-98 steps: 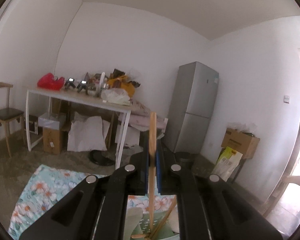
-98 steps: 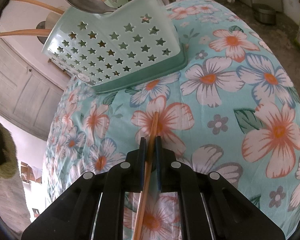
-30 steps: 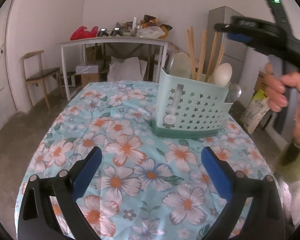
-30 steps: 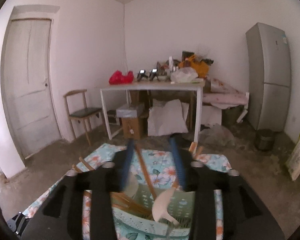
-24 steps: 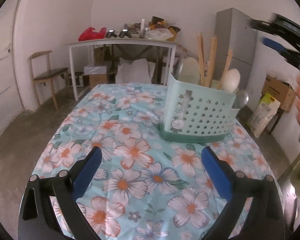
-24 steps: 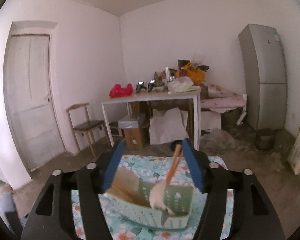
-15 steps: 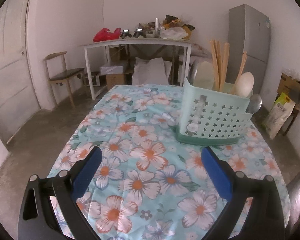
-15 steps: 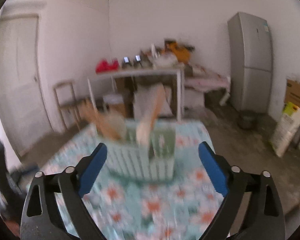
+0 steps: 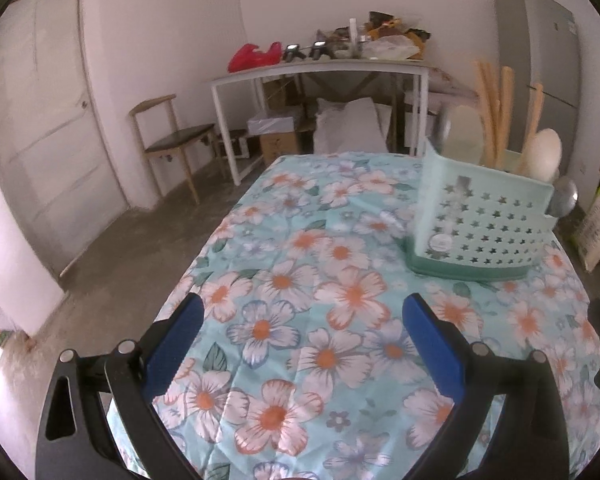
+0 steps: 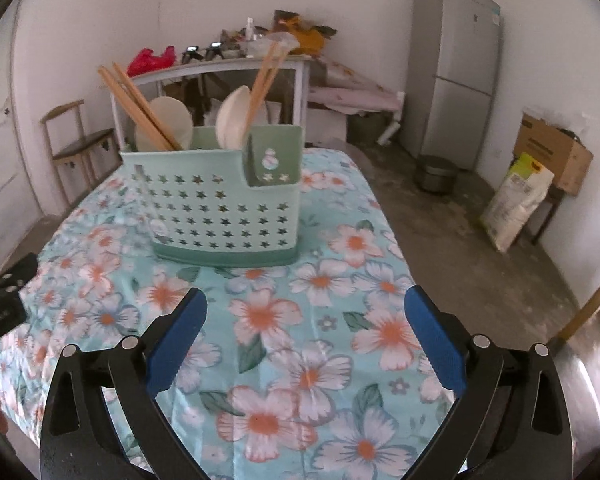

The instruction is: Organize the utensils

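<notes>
Both your jaws stand wide apart with nothing between them, above the flowered tablecloth [image 10: 320, 280].

Your left gripper [image 9: 302, 332] shows blue pads [image 9: 176, 344] spread over the cloth in the lower part of its frame, and the mint utensil holder [image 9: 484, 228] stands at the right middle, with chopsticks [image 9: 490, 108] and pale spoons [image 9: 544, 152] upright in it. Your right gripper [image 10: 306, 324] has just been opening, and its jaws hold nothing; the same holder [image 10: 224, 212] stands left of centre in its frame, well beyond the pads, and chopsticks [image 10: 140, 108] lean out at the upper left.
</notes>
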Motion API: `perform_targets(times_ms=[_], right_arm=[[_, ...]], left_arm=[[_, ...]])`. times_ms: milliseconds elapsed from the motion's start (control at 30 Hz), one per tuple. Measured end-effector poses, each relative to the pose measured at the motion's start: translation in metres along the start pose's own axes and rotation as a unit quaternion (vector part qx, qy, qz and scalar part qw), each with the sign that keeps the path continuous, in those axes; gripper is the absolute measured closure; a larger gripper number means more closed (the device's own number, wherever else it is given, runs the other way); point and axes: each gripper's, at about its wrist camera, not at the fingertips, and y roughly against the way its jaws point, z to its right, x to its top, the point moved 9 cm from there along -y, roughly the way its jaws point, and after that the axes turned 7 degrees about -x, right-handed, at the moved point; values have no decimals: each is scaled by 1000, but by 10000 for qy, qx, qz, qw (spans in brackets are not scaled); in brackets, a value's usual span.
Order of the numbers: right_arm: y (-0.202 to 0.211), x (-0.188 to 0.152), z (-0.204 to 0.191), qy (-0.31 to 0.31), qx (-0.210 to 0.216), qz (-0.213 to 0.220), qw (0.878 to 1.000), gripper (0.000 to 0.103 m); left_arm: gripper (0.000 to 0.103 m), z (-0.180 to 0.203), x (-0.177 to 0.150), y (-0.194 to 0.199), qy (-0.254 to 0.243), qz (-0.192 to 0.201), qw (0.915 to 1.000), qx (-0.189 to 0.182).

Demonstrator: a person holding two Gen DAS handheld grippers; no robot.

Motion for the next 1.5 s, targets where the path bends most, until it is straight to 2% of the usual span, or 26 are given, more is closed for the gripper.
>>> perform_targets(times_ms=[333, 1500], right_arm=[[-7, -2, 11, -73, -237, -90, 9997, 8], [-9, -1, 13, -56, -298, -72, 9995, 8]], left_arm=[[6, -17, -8, -10, 195, -131, 9995, 209], [6, -15, -7, -12, 213, -193, 9995, 131]])
